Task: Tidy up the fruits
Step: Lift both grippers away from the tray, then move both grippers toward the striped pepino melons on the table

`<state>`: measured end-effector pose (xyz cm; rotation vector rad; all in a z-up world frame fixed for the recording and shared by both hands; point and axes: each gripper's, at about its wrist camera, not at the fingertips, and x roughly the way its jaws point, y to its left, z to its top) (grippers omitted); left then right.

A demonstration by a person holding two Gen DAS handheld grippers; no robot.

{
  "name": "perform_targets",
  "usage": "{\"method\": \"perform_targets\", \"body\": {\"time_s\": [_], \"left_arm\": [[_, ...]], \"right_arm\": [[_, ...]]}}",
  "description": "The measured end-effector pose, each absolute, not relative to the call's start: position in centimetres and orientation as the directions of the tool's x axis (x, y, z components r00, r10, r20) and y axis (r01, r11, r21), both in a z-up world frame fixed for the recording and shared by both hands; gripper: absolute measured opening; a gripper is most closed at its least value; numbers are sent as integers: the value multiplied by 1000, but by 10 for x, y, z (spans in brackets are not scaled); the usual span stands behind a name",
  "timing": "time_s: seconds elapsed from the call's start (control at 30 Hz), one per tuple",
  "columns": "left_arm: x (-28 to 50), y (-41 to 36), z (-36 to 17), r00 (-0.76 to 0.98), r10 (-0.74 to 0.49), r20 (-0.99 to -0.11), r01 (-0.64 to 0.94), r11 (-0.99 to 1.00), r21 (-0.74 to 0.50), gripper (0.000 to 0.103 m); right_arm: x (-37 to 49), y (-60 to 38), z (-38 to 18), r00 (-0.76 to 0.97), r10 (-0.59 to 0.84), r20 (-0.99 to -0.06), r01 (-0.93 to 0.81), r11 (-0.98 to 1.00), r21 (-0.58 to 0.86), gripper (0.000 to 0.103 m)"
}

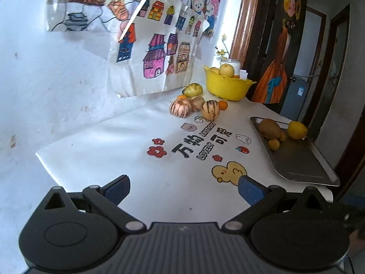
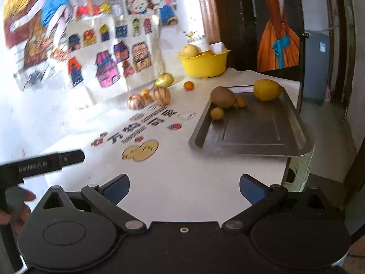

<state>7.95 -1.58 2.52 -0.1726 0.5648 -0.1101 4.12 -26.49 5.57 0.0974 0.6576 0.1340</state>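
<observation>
White bench [image 2: 182,182] carried loose fruit [image 2: 159,94] near its far edge, tray [image 2: 251,146] at right edge; right gripper [image 2: 184,188] nearer, left gripper [image 1: 183,188] alongside, both fingers wide, empty

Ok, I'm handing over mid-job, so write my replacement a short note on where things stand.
Left claw: open, empty, above the table.
Right claw: open, empty.
Metal tray: kiwi, lemon and two small yellow fruits.
Yellow bowl: a few fruits already in.
Left: striped melons, a pear and small oranges loose on the table, still to sort.
</observation>
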Motion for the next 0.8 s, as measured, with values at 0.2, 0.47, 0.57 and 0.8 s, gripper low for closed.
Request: {"method": "perform_targets", "body": {"time_s": [0.2, 0.47, 0.57, 0.8], "left_arm": [[72, -9, 21, 834, -116, -540, 15, 982, -187, 102], [74, 2, 18, 834, -76, -546, -38, 980, -195, 102], [78, 4, 16, 831, -74, -551, -46, 978, -201, 102], [91, 6, 16, 833, -43, -551, -74, 979, -189, 102]], "right_arm": [[32, -246, 50, 778, 189, -598, -149, 982, 117, 102], [31, -235, 46, 775, 247, -581, -174, 968, 181, 102], [33, -234, 43, 778, 256, -574, -173, 965, 196, 102], [48, -231, 40, 794, 217, -568, -158, 976, 151, 102]]}}
